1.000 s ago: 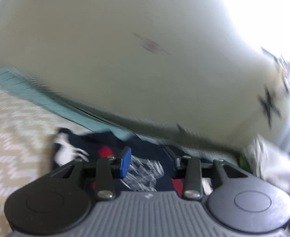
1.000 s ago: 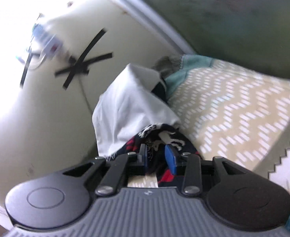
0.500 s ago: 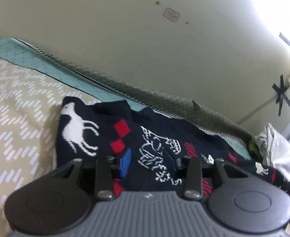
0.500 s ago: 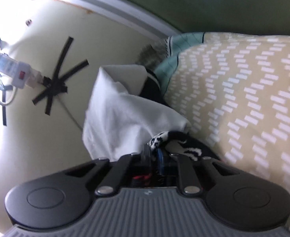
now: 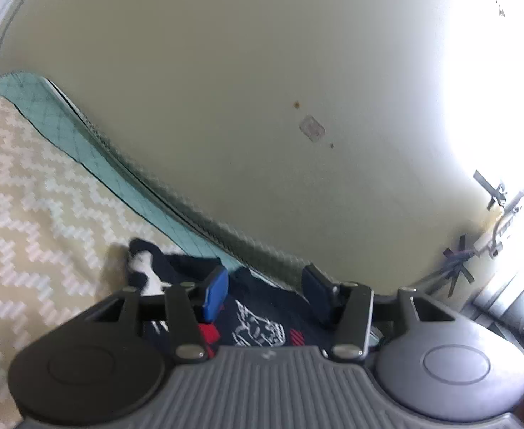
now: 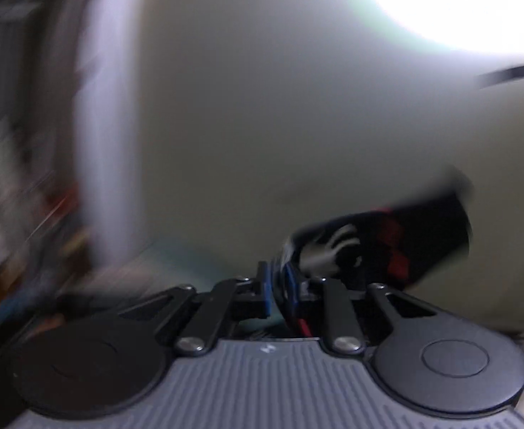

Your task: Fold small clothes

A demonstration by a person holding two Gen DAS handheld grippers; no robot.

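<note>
My left gripper has just widened, fingers apart over the navy garment on the bed. My right gripper fingers pinch its lifted end.

The navy garment is soft knit cloth, matt, with white and red woven-in patterns; the bedspread is matt chevron-print fabric, its teal border quilted; the left tongs look like matt black plastic with ribbed grey housing, shiny metal rivets and smooth blue pads; the wall is matt paint.
</note>
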